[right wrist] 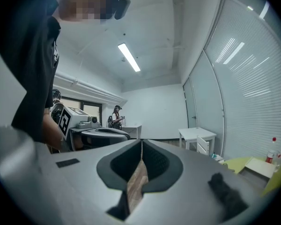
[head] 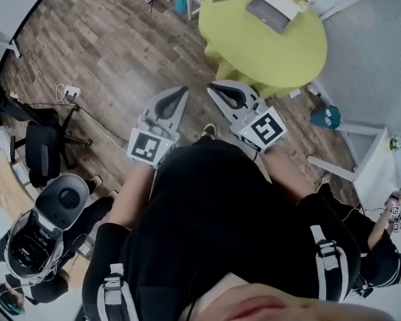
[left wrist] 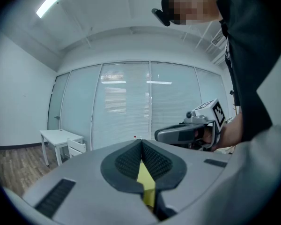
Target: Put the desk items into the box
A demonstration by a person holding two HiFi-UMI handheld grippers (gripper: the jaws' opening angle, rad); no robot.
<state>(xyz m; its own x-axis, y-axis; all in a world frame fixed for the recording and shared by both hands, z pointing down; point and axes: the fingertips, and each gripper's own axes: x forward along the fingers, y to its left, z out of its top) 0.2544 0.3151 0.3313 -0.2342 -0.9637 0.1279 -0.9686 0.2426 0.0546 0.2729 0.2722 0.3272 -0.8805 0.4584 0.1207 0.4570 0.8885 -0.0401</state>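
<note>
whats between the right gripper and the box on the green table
Only bare green tabletop, seen in the head view; nothing lies between the right gripper and the box.

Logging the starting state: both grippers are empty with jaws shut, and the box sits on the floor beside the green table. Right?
No. The head view shows the box on top of the green table, not on the floor. The left gripper and right gripper are indeed empty with jaws shut.

The left gripper (left wrist: 142, 142) has its jaws pressed together, nothing between them. To its right a hand (left wrist: 226, 134) holds the right gripper (left wrist: 161, 135). A small white table (left wrist: 61, 136) stands before the glass wall (left wrist: 126, 107).
</note>
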